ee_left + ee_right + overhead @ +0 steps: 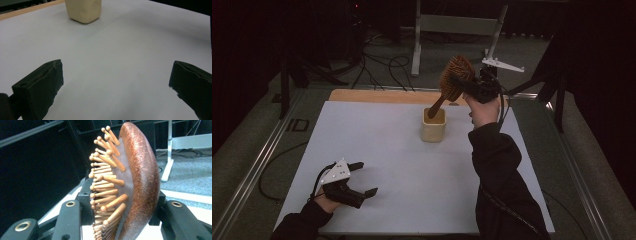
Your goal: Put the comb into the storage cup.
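High view | right gripper (472,86) clamps bristly wooden hairbrush (455,75) | square cream cup (433,126) | left gripper (360,179) released

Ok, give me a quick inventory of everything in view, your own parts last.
Brush: one, brown wood with wooden pins, held tilted above the cup, handle end at the cup's mouth.
Cup: one, cream, upright on the sheet, far centre.
Sheet: one, white, covering the table.
Table: one, wood edge showing at the far side.
Frame: one, white, on the floor beyond.
Cables: several, black, on the floor.
Left tool: one, black, open, low over the near-left sheet.
Right tool: one, black, shut on the brush head.
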{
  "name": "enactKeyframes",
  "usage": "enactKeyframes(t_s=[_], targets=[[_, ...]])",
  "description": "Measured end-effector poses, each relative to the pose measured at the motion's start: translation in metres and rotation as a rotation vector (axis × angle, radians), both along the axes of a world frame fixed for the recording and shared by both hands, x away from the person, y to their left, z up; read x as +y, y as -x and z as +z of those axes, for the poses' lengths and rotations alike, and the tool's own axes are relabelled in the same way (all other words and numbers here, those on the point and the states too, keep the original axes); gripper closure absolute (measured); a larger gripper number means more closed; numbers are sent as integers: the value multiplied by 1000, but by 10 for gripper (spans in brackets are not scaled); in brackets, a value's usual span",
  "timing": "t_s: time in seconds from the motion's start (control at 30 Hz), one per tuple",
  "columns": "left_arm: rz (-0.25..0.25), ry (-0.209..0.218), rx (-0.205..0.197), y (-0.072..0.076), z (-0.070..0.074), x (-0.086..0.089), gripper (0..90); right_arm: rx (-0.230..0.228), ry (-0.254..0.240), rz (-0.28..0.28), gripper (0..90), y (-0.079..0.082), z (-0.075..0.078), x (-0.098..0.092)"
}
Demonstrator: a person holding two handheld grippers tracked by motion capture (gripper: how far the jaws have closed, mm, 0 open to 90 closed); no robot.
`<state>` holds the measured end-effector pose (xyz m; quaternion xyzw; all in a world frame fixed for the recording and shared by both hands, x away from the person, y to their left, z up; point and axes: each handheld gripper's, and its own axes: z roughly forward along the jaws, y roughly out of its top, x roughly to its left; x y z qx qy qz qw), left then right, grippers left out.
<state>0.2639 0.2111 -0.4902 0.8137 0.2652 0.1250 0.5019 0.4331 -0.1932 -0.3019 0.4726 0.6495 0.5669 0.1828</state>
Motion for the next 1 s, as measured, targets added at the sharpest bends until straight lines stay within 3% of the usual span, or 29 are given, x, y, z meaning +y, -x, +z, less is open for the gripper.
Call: enactKeyframes(t_s=[0.5, 1.0], targets=[[-11, 6, -1, 1, 1, -1, 0, 56, 29, -11, 528, -14, -30, 5], [-13, 9, -10, 2, 1, -1, 0, 94, 19, -7, 527, -22, -49, 7]])
